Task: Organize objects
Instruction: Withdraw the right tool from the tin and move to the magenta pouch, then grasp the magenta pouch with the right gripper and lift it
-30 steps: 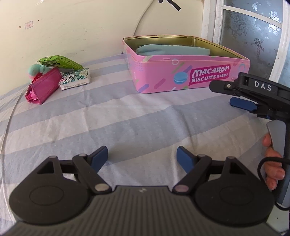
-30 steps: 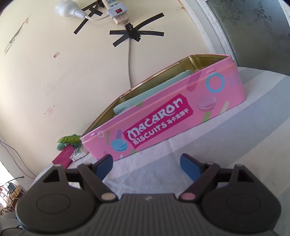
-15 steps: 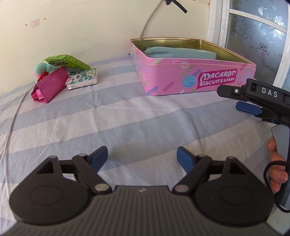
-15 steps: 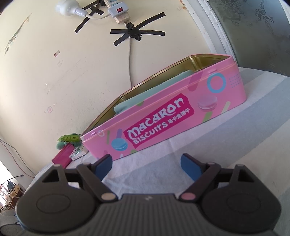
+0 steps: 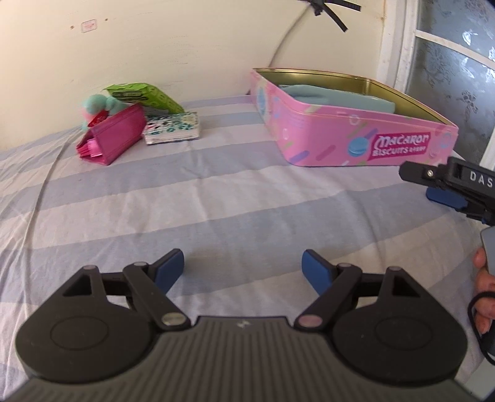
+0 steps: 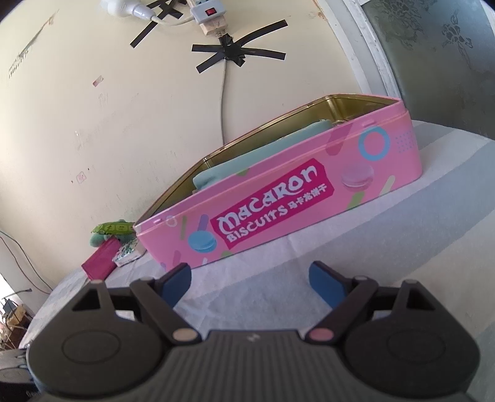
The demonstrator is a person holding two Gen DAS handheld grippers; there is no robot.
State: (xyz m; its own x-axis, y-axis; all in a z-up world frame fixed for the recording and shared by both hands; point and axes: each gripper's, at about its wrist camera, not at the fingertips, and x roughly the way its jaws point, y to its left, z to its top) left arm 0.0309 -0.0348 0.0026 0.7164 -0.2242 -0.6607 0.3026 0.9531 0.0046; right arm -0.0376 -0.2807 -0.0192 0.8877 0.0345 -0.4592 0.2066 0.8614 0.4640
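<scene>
Striped blue-and-white sheet [image 5: 216, 198] covers the bed. On it stands the pink biscuit tin [image 6: 309, 191], open, with a pale blue cloth [image 5: 337, 97] inside. Only the right wrist view shows the taped power strip [image 6: 207, 9]. The left view shows the magenta pouch [image 5: 114, 137]. Both the left gripper [image 5: 243, 267] and the right gripper [image 6: 250, 278] have jaws apart and hold nothing.

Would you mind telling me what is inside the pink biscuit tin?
A light blue folded item lies in the pink biscuit tin; anything beneath it is hidden.
</scene>
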